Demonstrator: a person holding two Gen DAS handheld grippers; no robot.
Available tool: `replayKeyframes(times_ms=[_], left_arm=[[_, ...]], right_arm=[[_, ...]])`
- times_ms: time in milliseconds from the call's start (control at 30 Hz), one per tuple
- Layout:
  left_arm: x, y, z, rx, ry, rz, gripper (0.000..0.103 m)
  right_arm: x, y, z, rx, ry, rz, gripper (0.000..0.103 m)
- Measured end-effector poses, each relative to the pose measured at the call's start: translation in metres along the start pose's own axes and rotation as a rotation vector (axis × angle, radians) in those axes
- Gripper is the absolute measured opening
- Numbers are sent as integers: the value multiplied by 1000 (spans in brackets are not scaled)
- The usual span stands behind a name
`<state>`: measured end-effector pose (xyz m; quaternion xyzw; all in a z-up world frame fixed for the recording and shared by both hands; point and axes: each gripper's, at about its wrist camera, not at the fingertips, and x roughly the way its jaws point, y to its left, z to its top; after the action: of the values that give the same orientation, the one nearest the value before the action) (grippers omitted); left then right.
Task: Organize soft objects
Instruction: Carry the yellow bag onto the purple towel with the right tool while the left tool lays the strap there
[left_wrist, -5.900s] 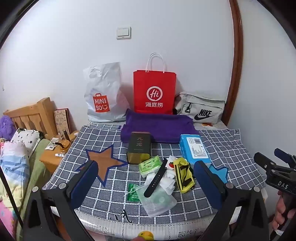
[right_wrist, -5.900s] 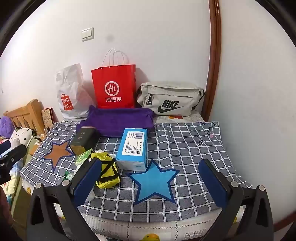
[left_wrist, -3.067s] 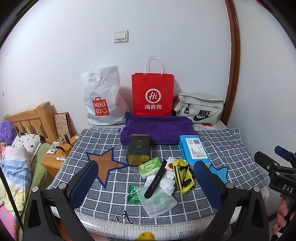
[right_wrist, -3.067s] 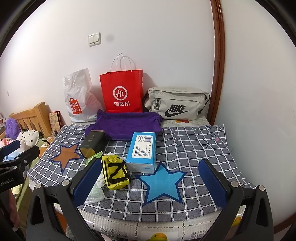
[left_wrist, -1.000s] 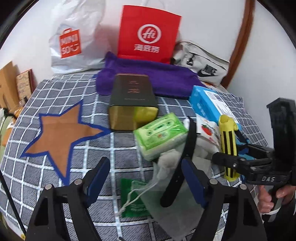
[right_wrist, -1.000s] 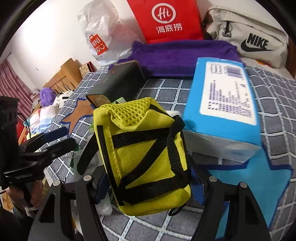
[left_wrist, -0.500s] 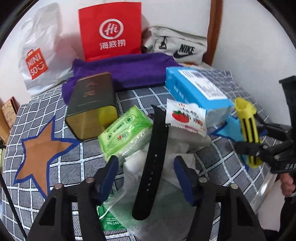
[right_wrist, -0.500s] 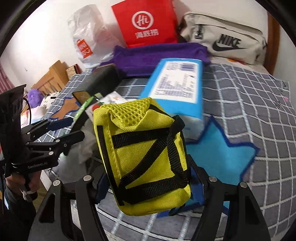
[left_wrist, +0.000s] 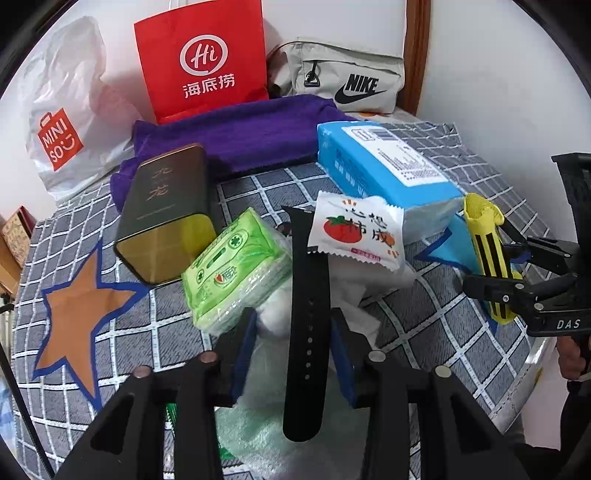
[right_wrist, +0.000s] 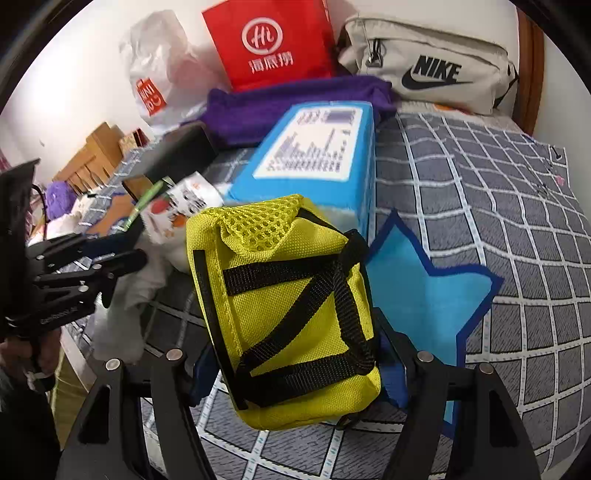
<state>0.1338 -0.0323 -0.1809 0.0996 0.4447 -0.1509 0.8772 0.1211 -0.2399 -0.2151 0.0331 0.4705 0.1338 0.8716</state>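
A black watch strap (left_wrist: 308, 325) lies on a clear plastic bag (left_wrist: 273, 428) in the pile at the cloth's front. My left gripper (left_wrist: 293, 350) straddles the strap and its jaws are closing. A gap still shows on the left pad's side, so the pads do not press it. My right gripper (right_wrist: 295, 369) is shut on a yellow mesh pouch with black straps (right_wrist: 288, 314), held above the blue star (right_wrist: 424, 288). The left wrist view has that pouch (left_wrist: 487, 258) at the far right, off the pile.
A green tissue pack (left_wrist: 236, 273), a tomato-print sachet (left_wrist: 354, 232), a blue tissue pack (left_wrist: 384, 173) and a dark tin (left_wrist: 166, 214) crowd the strap. Behind are a purple towel (left_wrist: 236, 133), a red paper bag (left_wrist: 203, 59), a white plastic bag (left_wrist: 62, 110) and a grey waist bag (left_wrist: 340, 77).
My left gripper has come down over the pile and its jaws have narrowed around the black strap. My right gripper has carried the yellow pouch to the right, over the blue star.
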Motion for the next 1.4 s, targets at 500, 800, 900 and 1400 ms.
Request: replayKeyframes(times_ms=[500, 800, 900, 1400], left_arm=[[-3, -4, -11, -24, 43, -28, 19], [-32, 7, -7, -61, -19, -43, 19], [-42, 12, -5, -74, -40, -49, 19], [-47, 57, 45, -159, -70, 12, 19]], right_arm=[[1, 0, -3, -4, -3, -3, 72], [-4, 5, -4, -30, 1, -21, 71], [-11, 7, -3, -41, -2, -17, 71], [-51, 17, 64, -76, -71, -38, 71]])
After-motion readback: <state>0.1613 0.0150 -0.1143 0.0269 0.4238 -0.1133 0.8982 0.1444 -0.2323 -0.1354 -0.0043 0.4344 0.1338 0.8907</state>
